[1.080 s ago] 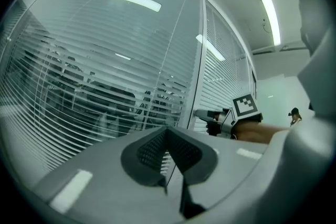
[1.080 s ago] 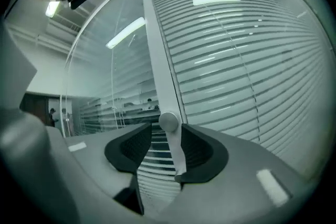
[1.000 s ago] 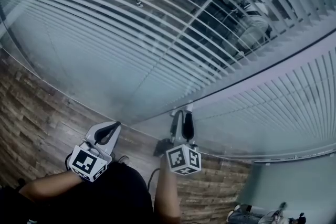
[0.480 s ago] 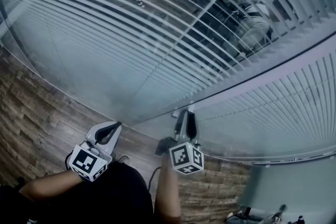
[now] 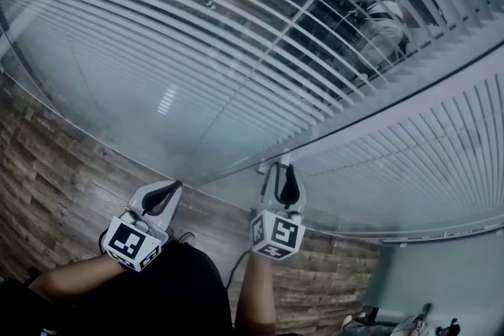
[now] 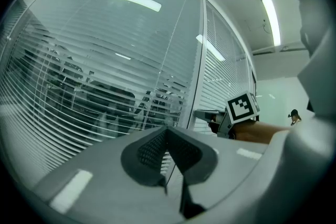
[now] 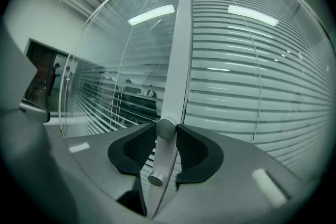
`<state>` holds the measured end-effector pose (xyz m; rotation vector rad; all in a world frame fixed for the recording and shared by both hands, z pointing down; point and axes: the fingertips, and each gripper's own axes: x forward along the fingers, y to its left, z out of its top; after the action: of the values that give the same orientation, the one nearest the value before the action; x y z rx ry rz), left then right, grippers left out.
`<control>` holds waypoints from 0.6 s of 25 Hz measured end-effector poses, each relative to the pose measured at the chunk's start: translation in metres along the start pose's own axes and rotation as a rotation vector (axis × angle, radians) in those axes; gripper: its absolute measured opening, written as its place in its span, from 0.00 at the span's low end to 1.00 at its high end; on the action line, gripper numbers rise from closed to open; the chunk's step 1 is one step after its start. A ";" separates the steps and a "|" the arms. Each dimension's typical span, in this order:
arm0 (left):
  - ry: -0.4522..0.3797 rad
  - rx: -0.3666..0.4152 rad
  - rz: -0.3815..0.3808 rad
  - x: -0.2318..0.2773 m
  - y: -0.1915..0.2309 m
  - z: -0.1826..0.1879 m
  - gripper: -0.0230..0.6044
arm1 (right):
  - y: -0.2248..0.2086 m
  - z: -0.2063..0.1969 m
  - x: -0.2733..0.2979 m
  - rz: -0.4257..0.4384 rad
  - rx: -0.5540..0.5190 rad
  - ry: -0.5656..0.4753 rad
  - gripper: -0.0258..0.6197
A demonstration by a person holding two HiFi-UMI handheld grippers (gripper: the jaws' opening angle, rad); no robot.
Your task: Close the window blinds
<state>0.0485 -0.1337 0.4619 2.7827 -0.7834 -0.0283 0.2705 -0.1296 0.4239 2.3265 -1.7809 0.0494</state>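
The right gripper (image 5: pixel 282 175) clamps the round blind knob (image 7: pixel 166 128) on the frame post (image 7: pixel 178 34), pads either side. The left gripper (image 6: pixel 168 130) is clenched, empty, well left.

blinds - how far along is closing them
Done: the right pane's blinds look shut, with the slats flat and opaque. In hand: the right gripper is clamped on the round knob on the frame post. Left to do: the left pane's blinds stand open and the room shows through, so they likely need turning. The left gripper is shut and empty.
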 end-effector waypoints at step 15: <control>0.013 0.007 -0.022 -0.001 -0.006 0.001 0.04 | 0.014 0.004 -0.001 -0.049 -0.719 0.082 0.24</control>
<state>0.0508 -0.1282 0.4593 2.7951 -0.7506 -0.0119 0.2559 -0.1326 0.4216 1.8079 -1.3851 -0.4238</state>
